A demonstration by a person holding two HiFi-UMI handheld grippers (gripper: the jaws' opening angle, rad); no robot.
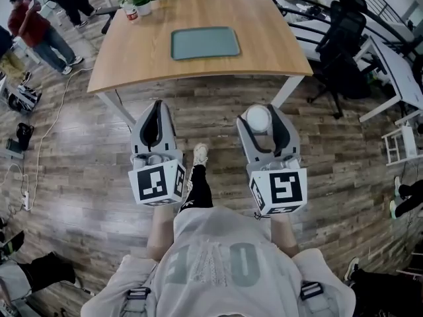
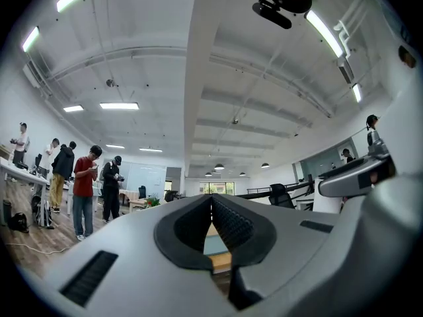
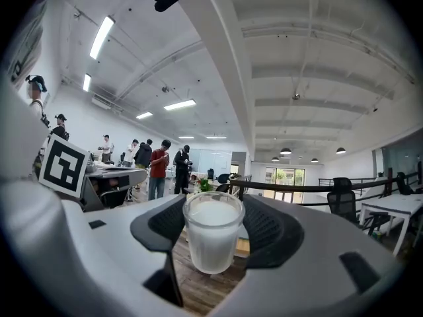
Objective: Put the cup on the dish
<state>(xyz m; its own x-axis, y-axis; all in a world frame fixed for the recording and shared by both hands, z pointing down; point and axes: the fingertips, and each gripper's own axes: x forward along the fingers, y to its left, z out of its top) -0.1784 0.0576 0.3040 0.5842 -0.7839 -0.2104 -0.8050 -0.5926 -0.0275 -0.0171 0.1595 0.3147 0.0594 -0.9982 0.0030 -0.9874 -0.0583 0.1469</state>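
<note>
Cup (image 3: 213, 233) sits upright, clamped in my right hand-held gripper (image 1: 259, 114); dish (image 1: 205, 43) lies ahead, slightly left, on the table (image 1: 277, 45). Left hand-held gripper (image 1: 154, 111) is closed, empty.

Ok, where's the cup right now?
The cup is clamped in the right gripper, just right of centre in the head view. It is over the floor, short of the table where the dish lies.

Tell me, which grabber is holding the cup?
The right gripper: the white cup sits upright between its jaws. The left gripper has its jaws shut together with nothing between them.
</note>
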